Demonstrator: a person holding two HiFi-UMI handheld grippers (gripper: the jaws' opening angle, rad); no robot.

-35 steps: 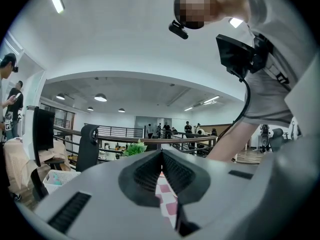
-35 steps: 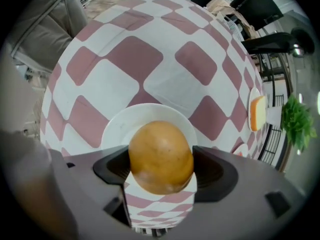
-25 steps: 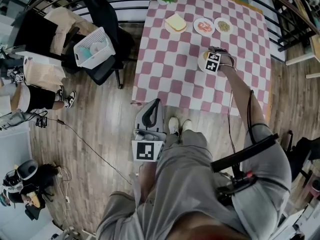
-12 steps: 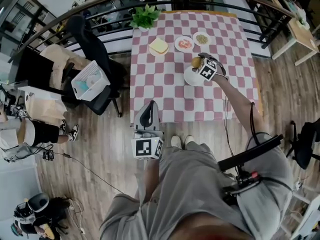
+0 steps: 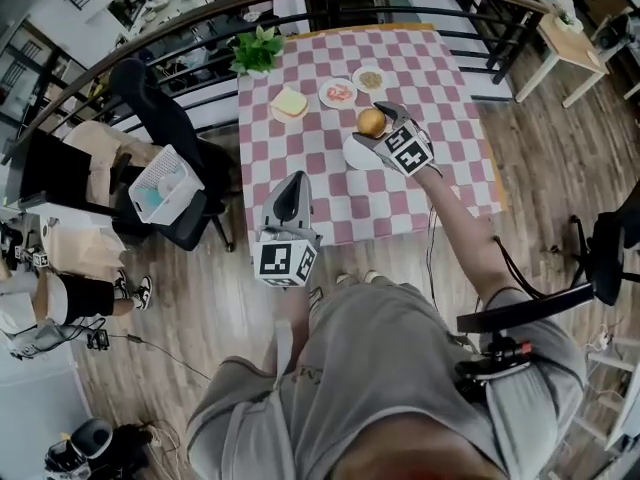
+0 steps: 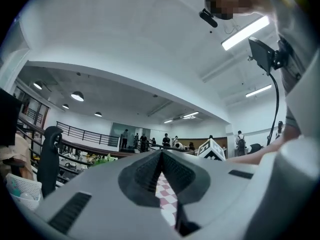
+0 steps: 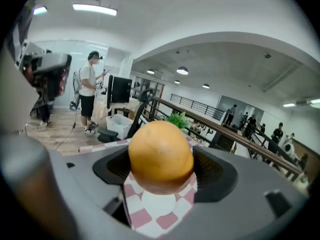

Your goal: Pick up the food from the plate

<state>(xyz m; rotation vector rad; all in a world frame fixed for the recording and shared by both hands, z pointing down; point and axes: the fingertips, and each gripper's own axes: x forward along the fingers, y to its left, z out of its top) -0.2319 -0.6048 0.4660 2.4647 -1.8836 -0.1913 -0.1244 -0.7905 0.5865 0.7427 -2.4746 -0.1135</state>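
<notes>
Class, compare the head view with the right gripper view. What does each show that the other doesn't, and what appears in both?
Only the head view shows the left gripper, held short of the table, and three other plates of food, one with a bread slice. Only the right gripper view shows the right gripper with its jaws pressed on both sides of the round orange food, plus ceiling lights. Both show that food, the white plate below it, the checked tablecloth and the green plant.
</notes>
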